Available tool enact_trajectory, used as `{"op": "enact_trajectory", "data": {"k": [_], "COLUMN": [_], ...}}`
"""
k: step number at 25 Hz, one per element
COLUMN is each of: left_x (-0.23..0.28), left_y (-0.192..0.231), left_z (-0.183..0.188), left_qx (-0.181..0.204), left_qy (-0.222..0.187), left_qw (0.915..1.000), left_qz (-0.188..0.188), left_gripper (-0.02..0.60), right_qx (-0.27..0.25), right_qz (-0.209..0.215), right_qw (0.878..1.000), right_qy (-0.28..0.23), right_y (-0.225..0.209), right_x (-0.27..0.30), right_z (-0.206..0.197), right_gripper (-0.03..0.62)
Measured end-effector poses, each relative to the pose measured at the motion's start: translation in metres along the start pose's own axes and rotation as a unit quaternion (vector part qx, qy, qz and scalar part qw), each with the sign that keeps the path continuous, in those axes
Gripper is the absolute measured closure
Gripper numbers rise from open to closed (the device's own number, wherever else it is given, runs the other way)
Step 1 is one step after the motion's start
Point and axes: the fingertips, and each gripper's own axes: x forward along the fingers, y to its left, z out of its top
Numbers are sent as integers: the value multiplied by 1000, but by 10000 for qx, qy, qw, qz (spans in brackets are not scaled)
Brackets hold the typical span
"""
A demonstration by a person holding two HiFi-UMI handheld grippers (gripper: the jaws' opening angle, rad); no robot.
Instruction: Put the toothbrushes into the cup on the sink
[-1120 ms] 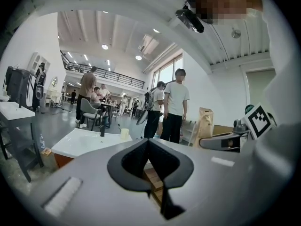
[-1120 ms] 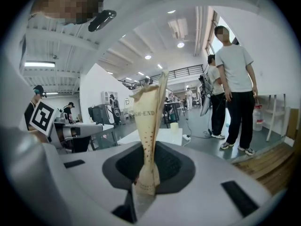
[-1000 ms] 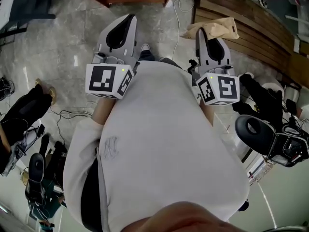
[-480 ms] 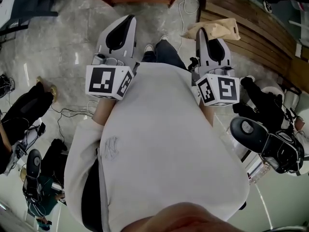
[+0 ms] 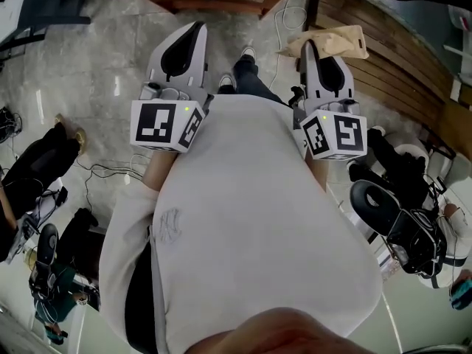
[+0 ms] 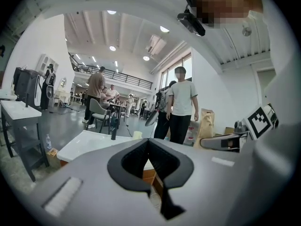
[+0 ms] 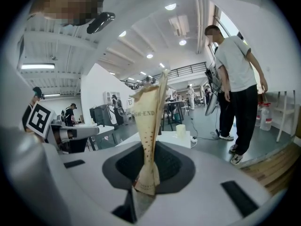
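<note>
Left gripper (image 6: pixel 148 142): the jaws are pressed together and nothing is held between them.
Right gripper (image 7: pixel 151 148): it is pinched on a tan paper packet (image 7: pixel 150 121), which stands up out of the jaws. Whether toothbrushes are inside cannot be told.
Sink (image 6: pixel 84 146): a white top is seen ahead of both grippers, well apart from them.
Cup (image 6: pixel 137 135): a pale cup is stood at the sink's far edge, near a dark bottle (image 6: pixel 113 132). It is too small for its contents to be made out.
Done: only the packet is judged to be in hand, and no toothbrush is seen at the sink.
Left: the sink is not yet reached, and the toothbrushes are not yet put into the cup.
</note>
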Motion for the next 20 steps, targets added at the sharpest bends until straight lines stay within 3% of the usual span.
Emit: {"op": "enact_trajectory", "data": {"k": [20], "left_x": [108], "left_y": [-16], "left_z": [37], "left_qx": [119], "left_qy": [-248], "left_qw": [9995], "left_qz": [153], "left_gripper": [581], "right_qx": [14], "right_qz": [194], "right_qw": [9998], "right_qy": [-16], "right_y": [-93], "right_x": [65], "right_z": [37], "right_gripper": [539]}}
